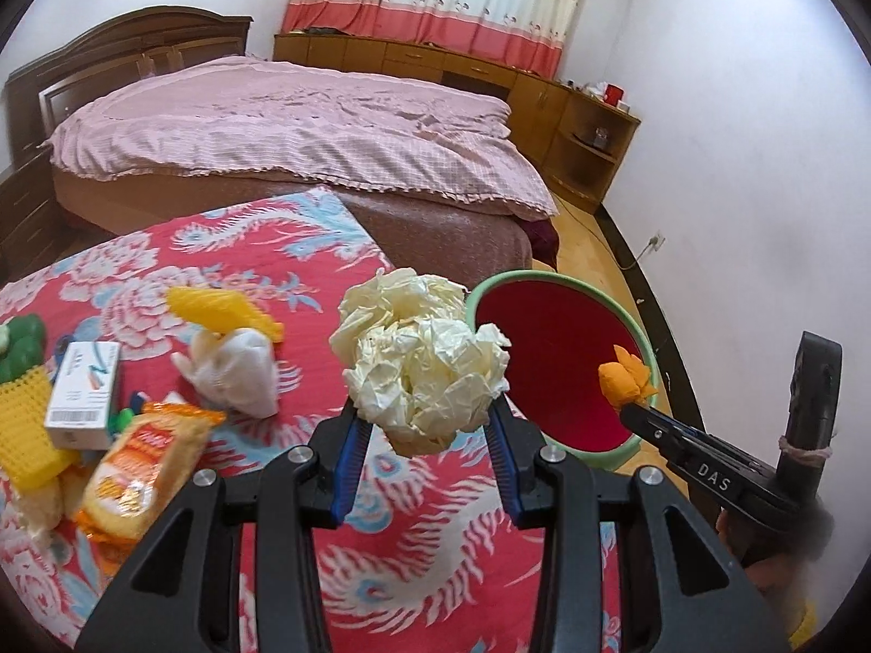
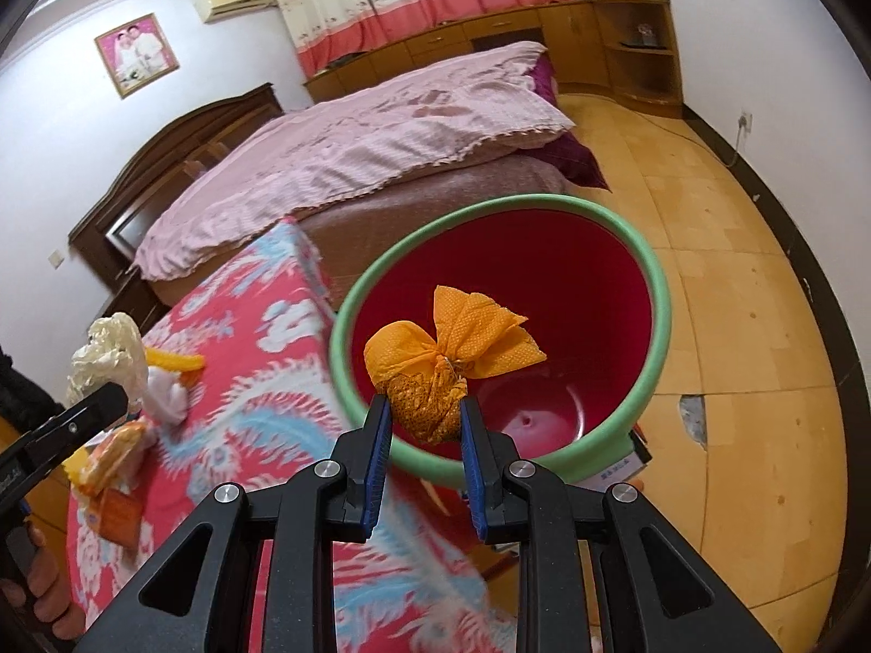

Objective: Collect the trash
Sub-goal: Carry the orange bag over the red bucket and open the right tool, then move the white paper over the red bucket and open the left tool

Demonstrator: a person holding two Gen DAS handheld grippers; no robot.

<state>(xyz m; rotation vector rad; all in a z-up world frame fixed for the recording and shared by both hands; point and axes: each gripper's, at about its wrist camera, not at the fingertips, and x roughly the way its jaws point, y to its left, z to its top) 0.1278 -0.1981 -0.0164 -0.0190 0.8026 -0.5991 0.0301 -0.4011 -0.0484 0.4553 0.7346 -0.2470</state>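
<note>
**Two pieces of trash held at the bin's rim**

In the left wrist view, a crumpled cream paper ball (image 1: pixel 422 359) was pinched between the jaws of the left gripper (image 1: pixel 430 424), at the centre of the frame above the red floral surface (image 1: pixel 261 283). The ball covered the left edge of the bin (image 1: pixel 650 375), a red pail with a green rim standing just beside the surface at centre right. The right gripper (image 1: pixel 626 405) was seen entering from the lower right, its jaws pinching an orange wrapper bundle (image 1: pixel 626 378) over the bin's mouth.

In the right wrist view, the bundle (image 2: pixel 435 375) was held at the middle of the frame, in front of the bin's open red interior.

More litter was left on the surface at the left of the left wrist view: a yellow wrapper (image 1: pixel 223 313) on a white wad (image 1: pixel 234 375), a small white box (image 1: pixel 84 394), an orange snack packet (image 1: pixel 144 476) and a yellow mesh piece (image 1: pixel 24 430). A bed with a pink cover (image 1: pixel 305 125) filled the upper part of the frame behind.
</note>
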